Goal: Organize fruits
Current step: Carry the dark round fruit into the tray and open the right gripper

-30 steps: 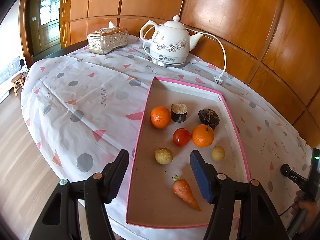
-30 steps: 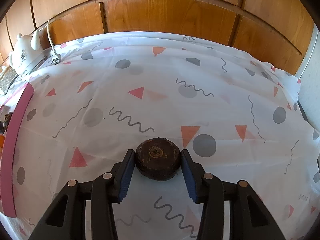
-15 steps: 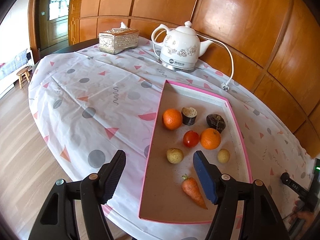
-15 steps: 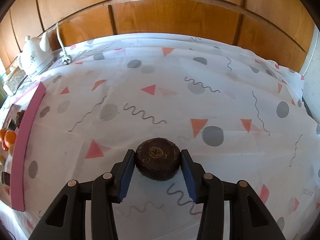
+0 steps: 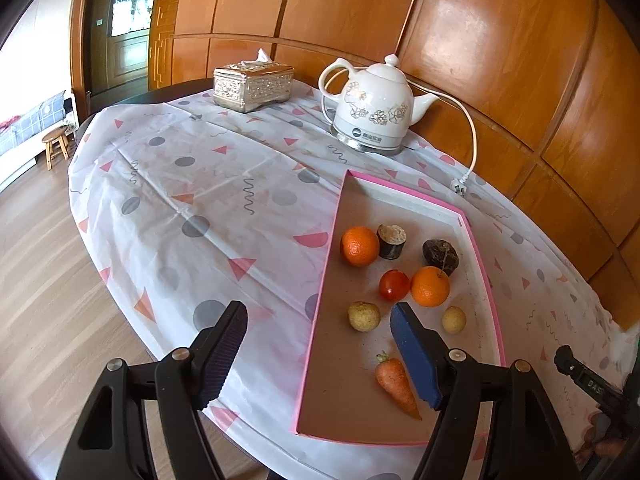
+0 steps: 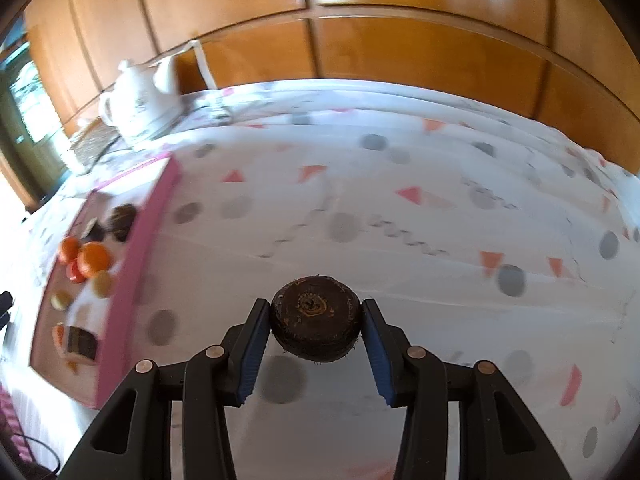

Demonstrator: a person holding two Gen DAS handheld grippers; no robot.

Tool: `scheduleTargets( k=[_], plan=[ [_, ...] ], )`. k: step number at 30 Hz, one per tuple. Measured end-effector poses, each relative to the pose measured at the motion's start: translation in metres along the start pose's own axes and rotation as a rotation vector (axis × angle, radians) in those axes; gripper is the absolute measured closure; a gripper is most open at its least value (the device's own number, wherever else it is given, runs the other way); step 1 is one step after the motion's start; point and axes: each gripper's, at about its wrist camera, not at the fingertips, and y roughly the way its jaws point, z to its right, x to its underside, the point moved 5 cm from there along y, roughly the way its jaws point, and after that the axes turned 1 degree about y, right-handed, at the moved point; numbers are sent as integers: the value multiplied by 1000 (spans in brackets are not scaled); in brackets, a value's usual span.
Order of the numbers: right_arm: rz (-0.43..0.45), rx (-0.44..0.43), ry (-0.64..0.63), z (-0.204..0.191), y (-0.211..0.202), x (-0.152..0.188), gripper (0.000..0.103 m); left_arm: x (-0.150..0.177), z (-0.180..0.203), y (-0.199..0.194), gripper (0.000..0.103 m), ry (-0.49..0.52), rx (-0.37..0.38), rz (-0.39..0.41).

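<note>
Your right gripper [image 6: 316,344] is clamped on a dark brown, round, flattened fruit with a rough fibrous skin [image 6: 316,328], held clear above the white plastic tablecloth printed with grey dots and pink triangles [image 6: 400,240]; the blue pads press its two sides and its puckered end faces the camera. What matters for the next move is that the shallow pink-rimmed cardboard tray [image 6: 132,264] lies off to the left of that gripper and a little ahead, well apart from the fruit, its long axis running away from you. Judging by this, the carry has to go leftward over the near pink rim. Your left gripper [image 5: 320,352] hangs with its jaws spread wide and nothing between them, one finger over the cloth, the other over the tray's near end, close above an orange carrot [image 5: 396,386]. Ahead of it in the tray lie two oranges, a red tomato [image 5: 394,285], two small pale round fruits and a dark fruit [image 5: 440,251] that looks like the one you hold, so the right hand alone carries the load.
</note>
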Motion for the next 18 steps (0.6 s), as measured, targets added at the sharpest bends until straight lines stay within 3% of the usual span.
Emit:
scheduleTargets(
  k=[9,18],
  plan=[
    [-13,-192,-135,-85,-4,-8,57,0,-7,-1,21,-23,-12,2],
    [-49,-298,-277,-167,9,-9,56,0,-14,2,13,-34,-36,1]
  ],
)
